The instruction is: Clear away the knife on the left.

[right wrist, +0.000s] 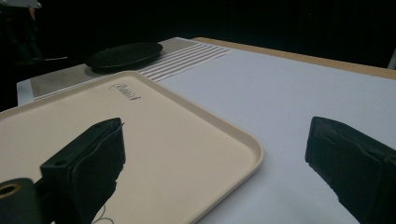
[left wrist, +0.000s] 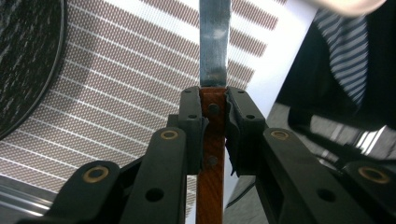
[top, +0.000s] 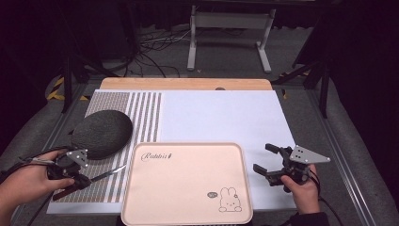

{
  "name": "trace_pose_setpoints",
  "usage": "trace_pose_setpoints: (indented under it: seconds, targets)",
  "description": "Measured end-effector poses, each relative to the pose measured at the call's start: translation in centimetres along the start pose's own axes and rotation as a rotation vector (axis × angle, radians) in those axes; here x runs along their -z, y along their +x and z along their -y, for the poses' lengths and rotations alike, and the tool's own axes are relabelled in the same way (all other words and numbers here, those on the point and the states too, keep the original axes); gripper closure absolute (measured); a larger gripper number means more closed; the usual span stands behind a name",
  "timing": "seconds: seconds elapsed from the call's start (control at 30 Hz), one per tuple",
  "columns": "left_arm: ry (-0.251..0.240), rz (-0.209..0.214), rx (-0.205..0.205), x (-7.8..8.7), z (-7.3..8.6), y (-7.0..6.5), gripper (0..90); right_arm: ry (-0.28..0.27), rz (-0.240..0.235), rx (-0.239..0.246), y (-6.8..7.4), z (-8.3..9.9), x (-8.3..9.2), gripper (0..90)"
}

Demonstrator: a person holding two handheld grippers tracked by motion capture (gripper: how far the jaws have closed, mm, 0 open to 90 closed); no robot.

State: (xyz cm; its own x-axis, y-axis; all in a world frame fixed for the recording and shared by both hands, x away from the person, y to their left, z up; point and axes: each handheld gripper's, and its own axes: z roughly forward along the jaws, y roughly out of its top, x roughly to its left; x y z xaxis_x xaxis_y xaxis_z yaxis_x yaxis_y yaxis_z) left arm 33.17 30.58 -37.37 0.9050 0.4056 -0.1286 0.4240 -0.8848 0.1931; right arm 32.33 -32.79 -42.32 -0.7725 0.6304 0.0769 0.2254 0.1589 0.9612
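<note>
The left gripper (left wrist: 214, 128) had its jaws clamped on the wooden handle of a knife (left wrist: 214, 56) at lower left of the high view; the right gripper (top: 271, 165) stood wide open and empty at lower right. The knife looked light and stiff, its blade sharp, so the handle was the safe hold. Beyond lay the tray (top: 141, 197), the dark plate (top: 102, 133) at left, and open white mat (top: 221, 117).

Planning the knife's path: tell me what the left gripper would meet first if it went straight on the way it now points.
Probably the tray. The left gripper is shut on a knife whose blade aims rightward at its near-left rim, with striped mat between. The height above the rim is unclear.
</note>
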Motion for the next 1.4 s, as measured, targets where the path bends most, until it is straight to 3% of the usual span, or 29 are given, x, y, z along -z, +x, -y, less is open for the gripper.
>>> trace_pose_setpoints:
  seconds: [0.1, 0.17, 0.73, 1.4]
  targets:
    - [-0.011, 0.019, 0.055, 0.2, -0.3, -0.1, 78.0, 0.001, 0.002, -0.002, 0.0, 0.0, 0.0, 5.8]
    - [-0.003, 0.005, 0.103, 0.2, -0.6, -0.4, 78.0, 0.002, 0.0, -0.001, 0.0, 0.0, 0.0, 5.8]
    - [-0.089, 0.031, 0.262, 1.0, -2.7, -2.3, 77.9, 0.007, 0.003, -0.003, -0.1, 0.0, 0.0, 5.8]
    - [-0.136, 0.073, 0.307, -0.1, -7.3, -3.9, 77.9, 0.006, 0.005, -0.007, -0.1, 0.0, 0.1, 5.8]
